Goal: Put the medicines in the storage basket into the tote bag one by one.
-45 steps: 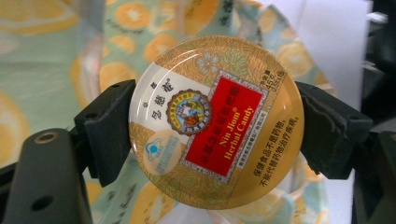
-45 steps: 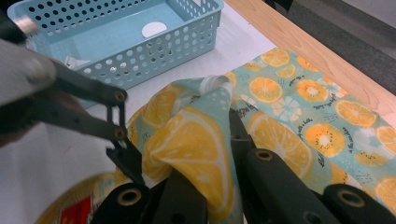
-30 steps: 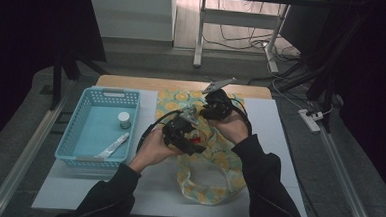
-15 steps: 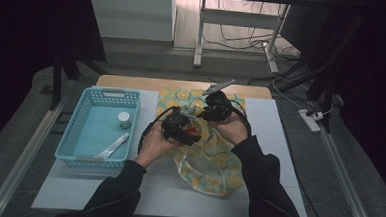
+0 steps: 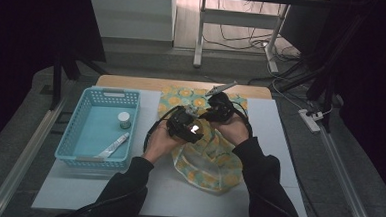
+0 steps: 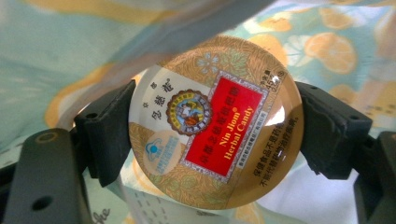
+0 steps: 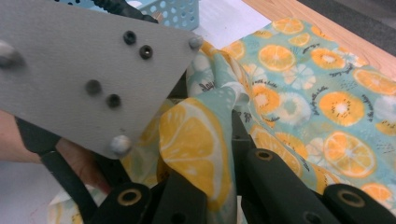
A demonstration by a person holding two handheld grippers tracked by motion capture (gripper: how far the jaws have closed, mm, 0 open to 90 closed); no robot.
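A round gold tin (image 6: pixel 215 123) with a red "Nin Jiom Herbal Candy" label sits clamped between the jaws of my left gripper (image 6: pixel 215 133). Orange-slice fabric drapes over and around it. In the high view my left gripper (image 5: pixel 182 125) hangs over the fruit-print cloth bag (image 5: pixel 208 164) at mid table. My right gripper (image 5: pixel 218 110) is just beyond it. In the right gripper view my right gripper (image 7: pixel 219 163) is shut on a bunched fold of the bag's fabric (image 7: pixel 198 140), held up. The left gripper's grey plate (image 7: pixel 84 70) sits close beside that fold.
A light blue basket (image 5: pixel 78 155) stands at the left on the white mat, holding a small white jar (image 5: pixel 124 119) and a slim tube (image 5: pixel 113 147). More of the cloth lies flat toward the table's wooden far edge (image 5: pixel 182 85).
My left gripper with the tin has shifted a little farther from the person and lower, in against the raised fabric. The bag's loose end has drawn in slightly. The right gripper has stayed put.
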